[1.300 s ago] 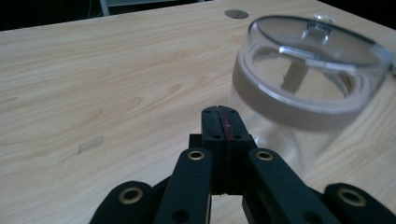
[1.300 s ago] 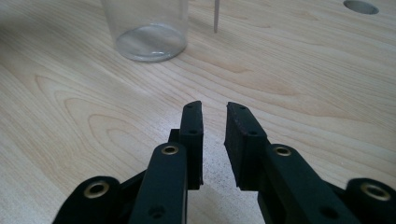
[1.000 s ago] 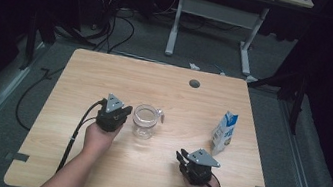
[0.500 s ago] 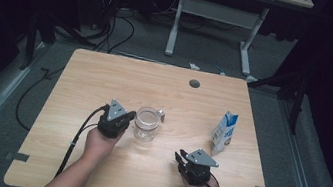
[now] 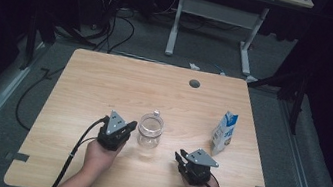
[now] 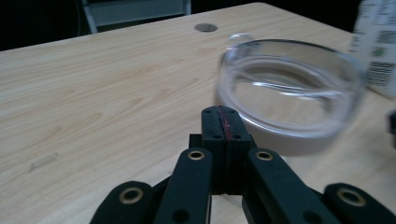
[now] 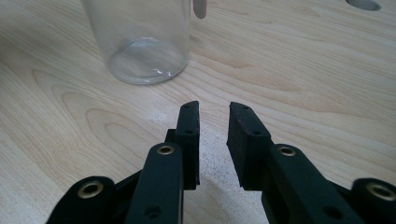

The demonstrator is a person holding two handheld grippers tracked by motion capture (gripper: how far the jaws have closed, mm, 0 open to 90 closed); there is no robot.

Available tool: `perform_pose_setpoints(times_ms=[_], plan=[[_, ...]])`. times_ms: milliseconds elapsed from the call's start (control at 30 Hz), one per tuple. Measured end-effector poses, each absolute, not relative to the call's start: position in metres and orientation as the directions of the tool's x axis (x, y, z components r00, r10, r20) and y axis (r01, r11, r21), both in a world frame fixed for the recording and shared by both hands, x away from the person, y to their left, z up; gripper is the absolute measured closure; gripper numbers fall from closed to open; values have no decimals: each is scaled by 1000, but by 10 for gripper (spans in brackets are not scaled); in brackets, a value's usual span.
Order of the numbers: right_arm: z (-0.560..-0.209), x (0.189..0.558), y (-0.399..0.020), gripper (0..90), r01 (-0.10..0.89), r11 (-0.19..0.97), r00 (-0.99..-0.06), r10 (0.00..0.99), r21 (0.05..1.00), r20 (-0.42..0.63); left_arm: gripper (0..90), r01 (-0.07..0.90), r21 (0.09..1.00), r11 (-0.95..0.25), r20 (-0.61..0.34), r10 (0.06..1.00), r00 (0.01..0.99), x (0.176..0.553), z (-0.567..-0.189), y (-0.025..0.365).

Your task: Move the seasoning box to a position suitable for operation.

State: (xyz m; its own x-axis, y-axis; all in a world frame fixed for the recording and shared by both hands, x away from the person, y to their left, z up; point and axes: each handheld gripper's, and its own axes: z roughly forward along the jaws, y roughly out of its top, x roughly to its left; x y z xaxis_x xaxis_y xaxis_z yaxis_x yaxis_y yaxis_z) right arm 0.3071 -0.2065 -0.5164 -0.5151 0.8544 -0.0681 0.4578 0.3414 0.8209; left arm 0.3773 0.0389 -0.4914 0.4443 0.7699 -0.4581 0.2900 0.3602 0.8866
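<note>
Since the earlier frame, the left gripper (image 5: 129, 127) has been sliding toward the clear glass jar (image 5: 150, 130), jaws pressed together. The jar is standing near the wooden table's (image 5: 105, 84) front edge. The right gripper (image 7: 212, 123), jaws narrowly apart, is holding nothing.

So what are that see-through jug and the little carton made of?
The jug looks like clear glass or hard plastic, I can't tell which: you see the table's wood grain through it, and its rim glints. The carton looks like matte printed paperboard: flat folded faces, gabled top, blue and white print.
</note>
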Motion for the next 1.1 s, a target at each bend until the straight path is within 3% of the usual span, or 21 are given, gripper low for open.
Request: perform_pose_setpoints(times_ms=[333,1100], plan=[[-520,308,-207,744,467,348,-518,853,813,-67,900,301,890,343,-450,772,449,405,-497,27],[-519,310,-216,745,479,322,-488,871,817,-58,900,337,887,315,-459,684,567,314,-504,3]])
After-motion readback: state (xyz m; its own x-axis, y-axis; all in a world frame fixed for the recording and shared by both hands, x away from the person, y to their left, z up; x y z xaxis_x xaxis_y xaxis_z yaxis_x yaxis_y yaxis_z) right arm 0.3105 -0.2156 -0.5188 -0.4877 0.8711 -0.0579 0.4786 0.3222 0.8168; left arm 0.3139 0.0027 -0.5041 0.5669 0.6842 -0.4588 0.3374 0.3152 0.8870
